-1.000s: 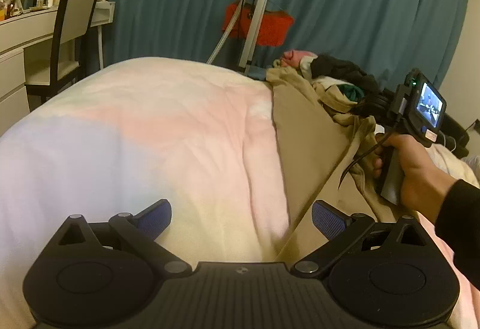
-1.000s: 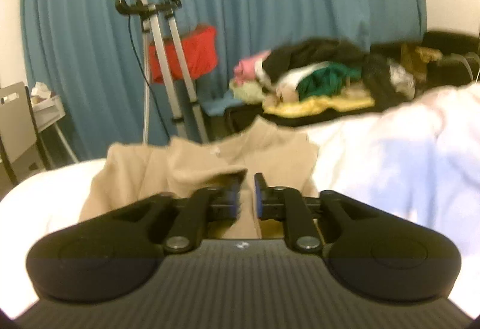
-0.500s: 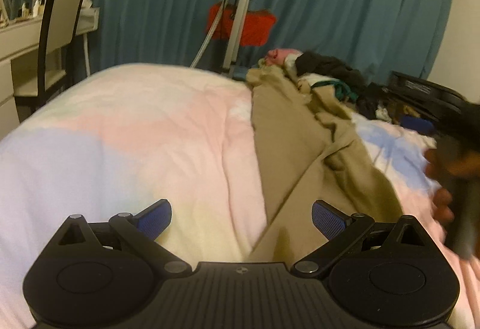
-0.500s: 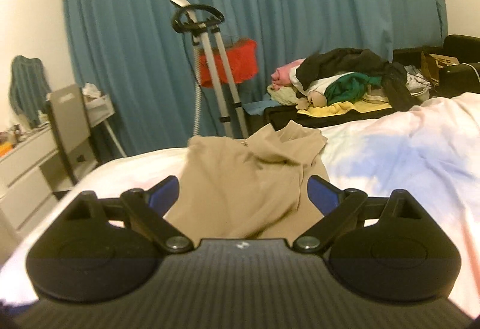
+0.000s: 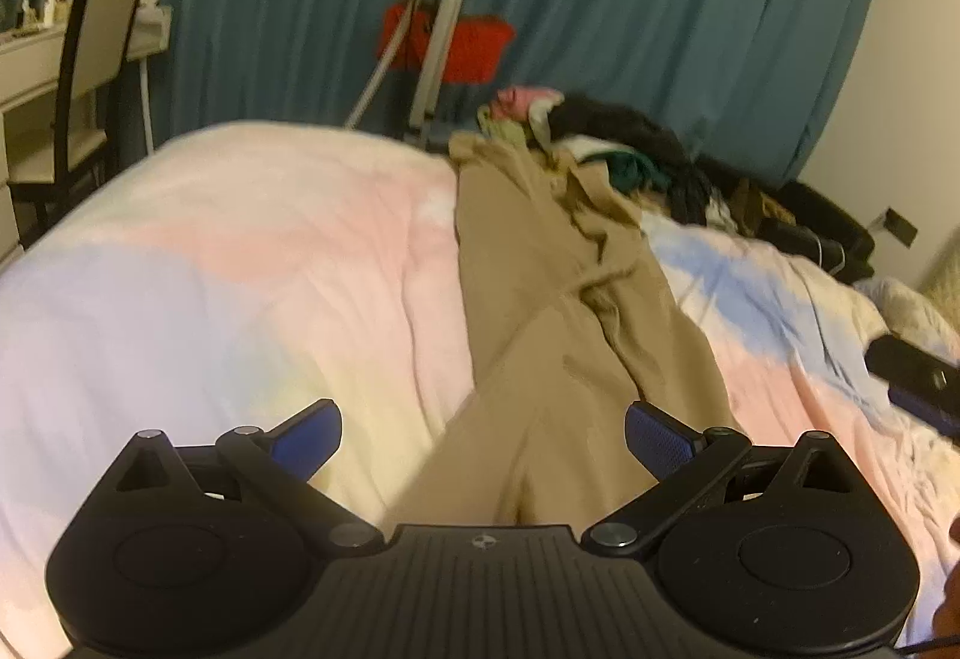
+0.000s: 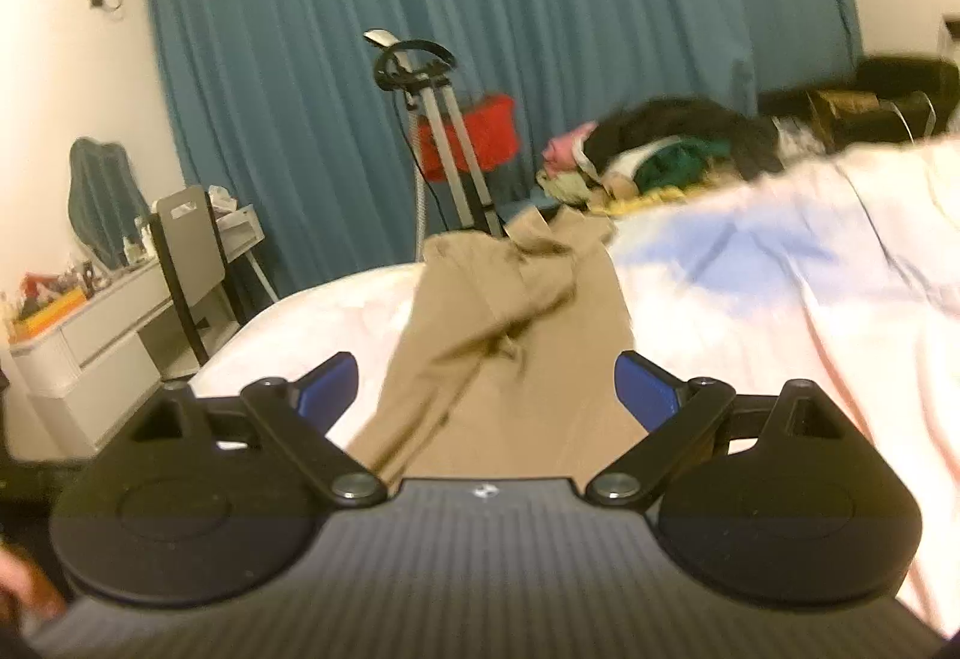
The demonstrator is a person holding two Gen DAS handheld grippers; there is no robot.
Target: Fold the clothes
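Note:
Tan trousers (image 5: 540,311) lie lengthwise on the pastel bedspread (image 5: 240,269), crumpled near the far end. My left gripper (image 5: 483,440) is open above the near end of the trousers, the cloth running between its blue pads (image 5: 306,437) without being pinched. In the right wrist view the same trousers (image 6: 510,335) stretch away from my right gripper (image 6: 486,389), which is also open with nothing held. The tip of the right gripper (image 5: 918,383) shows at the right edge of the left wrist view.
A heap of mixed clothes (image 5: 600,137) lies beyond the bed's far end. A garment steamer stand (image 5: 438,17) with a red basket (image 5: 456,47) stands before the blue curtain. A chair (image 5: 90,77) and white desk (image 6: 108,323) are at the left.
The right gripper was shut on the trousers a second ago; it has let go, opened and pulled back. The left gripper shifted right, over the trousers' near end.

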